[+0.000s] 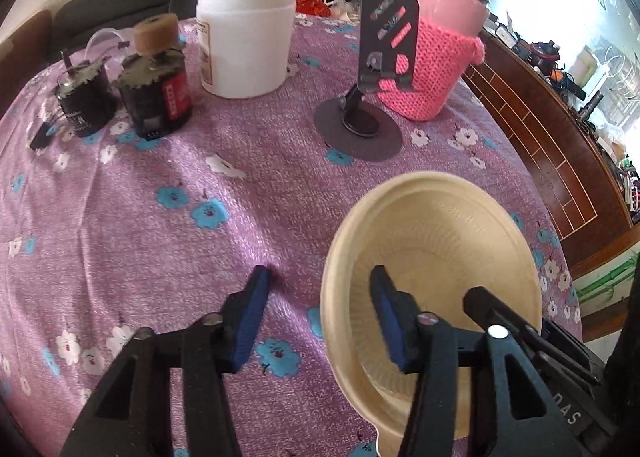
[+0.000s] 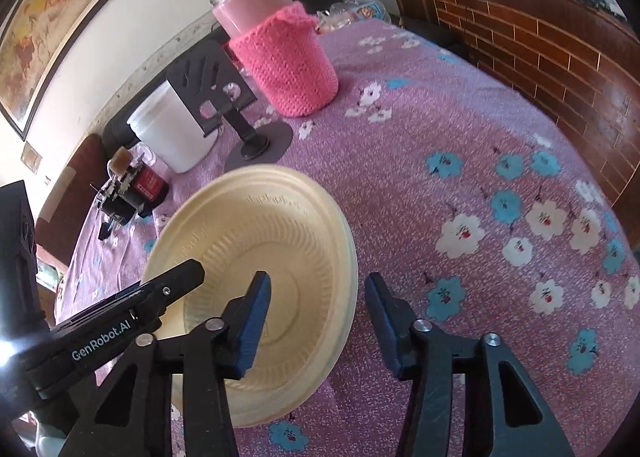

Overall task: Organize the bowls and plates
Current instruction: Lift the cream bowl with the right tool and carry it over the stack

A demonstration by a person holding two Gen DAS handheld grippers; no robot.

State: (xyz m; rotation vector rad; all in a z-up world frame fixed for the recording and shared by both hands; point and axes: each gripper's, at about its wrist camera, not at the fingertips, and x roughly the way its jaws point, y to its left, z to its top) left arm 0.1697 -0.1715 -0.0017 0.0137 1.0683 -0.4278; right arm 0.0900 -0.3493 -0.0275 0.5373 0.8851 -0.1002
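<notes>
A cream disposable bowl (image 1: 460,241) lies on the purple flowered tablecloth (image 1: 200,193), stacked on similar cream dishes. My left gripper (image 1: 320,285) is open, its right finger inside the bowl and its left finger outside over the cloth. In the right wrist view the same bowl (image 2: 260,241) sits at lower left. My right gripper (image 2: 318,289) is open, its left finger inside the bowl and its right finger outside the rim. Each gripper shows in the other's view at the bowl's opposite side.
At the table's back stand a white plastic tub (image 1: 246,37), a jar in a pink knitted sleeve (image 1: 444,49), a black phone stand (image 1: 376,69) and two dark small bottles (image 1: 156,89). A brick-pattern wooden wall (image 2: 560,37) runs along the right.
</notes>
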